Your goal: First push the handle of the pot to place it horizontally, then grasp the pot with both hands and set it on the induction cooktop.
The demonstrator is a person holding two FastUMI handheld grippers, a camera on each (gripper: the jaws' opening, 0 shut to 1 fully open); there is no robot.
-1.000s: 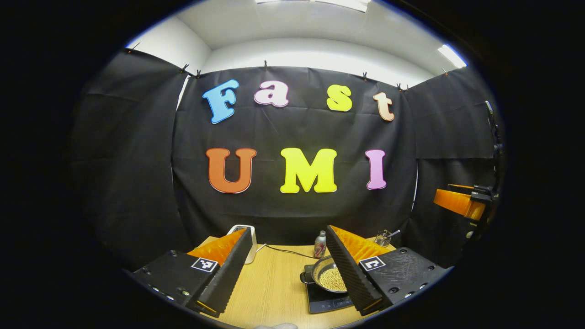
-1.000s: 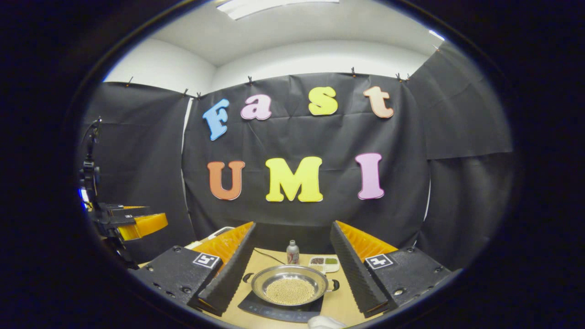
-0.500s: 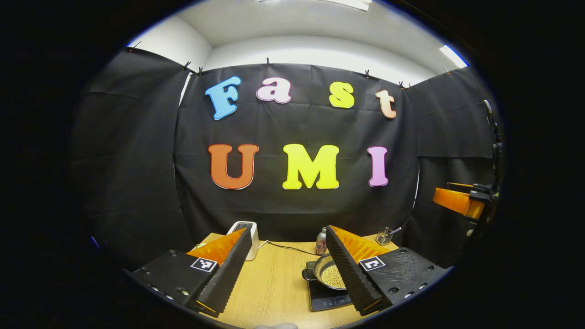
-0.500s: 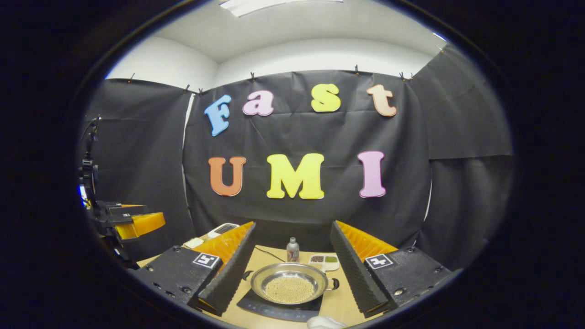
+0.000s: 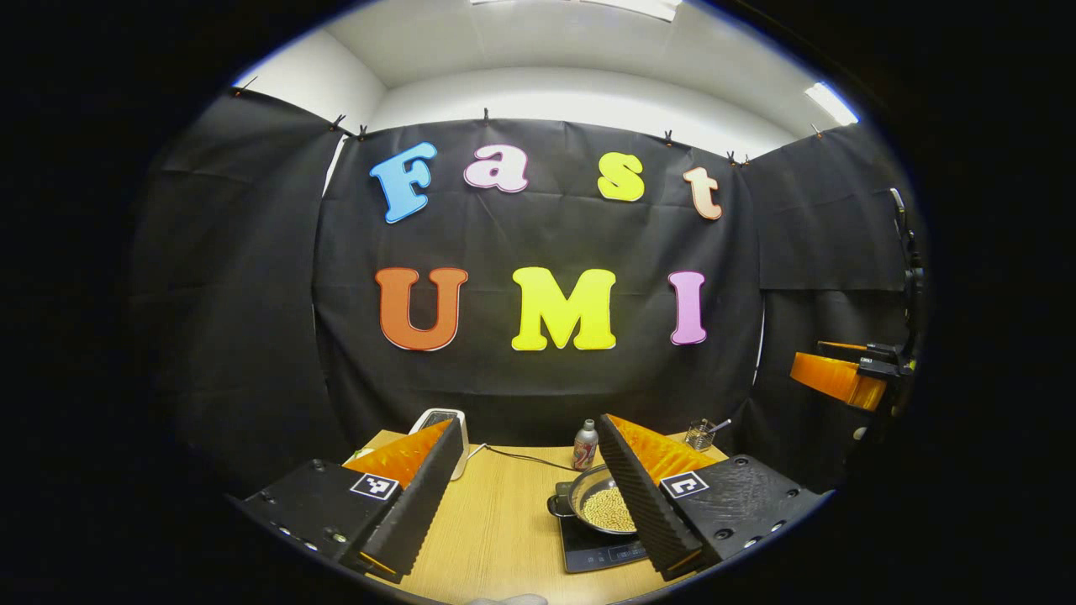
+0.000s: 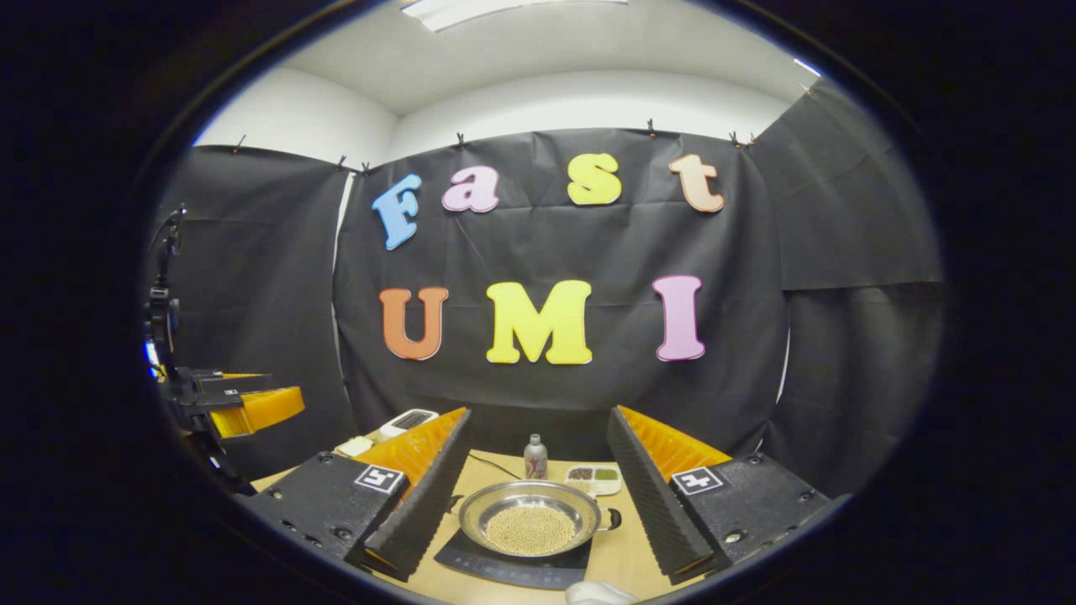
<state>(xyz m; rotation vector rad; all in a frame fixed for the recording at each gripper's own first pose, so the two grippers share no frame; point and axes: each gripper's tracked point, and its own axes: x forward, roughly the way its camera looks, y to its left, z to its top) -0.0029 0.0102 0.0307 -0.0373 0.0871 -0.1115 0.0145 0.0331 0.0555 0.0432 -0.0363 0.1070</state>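
Note:
A shiny steel pot (image 6: 528,526) full of small pale beans sits on the black induction cooktop (image 6: 513,567), its two dark side handles pointing left and right. In the left gripper view the pot (image 5: 601,507) and cooktop (image 5: 598,550) lie partly behind the right finger. My right gripper (image 6: 534,504) is open, raised above and in front of the pot, touching nothing. My left gripper (image 5: 525,496) is open too, above the bare wooden table (image 5: 496,521) to the left of the cooktop. Each view also catches the other gripper, far off at the side.
A small bottle (image 6: 535,458) stands behind the pot, a divided dish (image 6: 595,479) of spices to its right. A white device (image 5: 444,424) with a cable sits at the table's back left, a wire holder (image 5: 699,434) with a spoon at the back right.
Both grippers have drifted slightly back and shifted their aim; the pot stays still on the cooktop. Both stay open.

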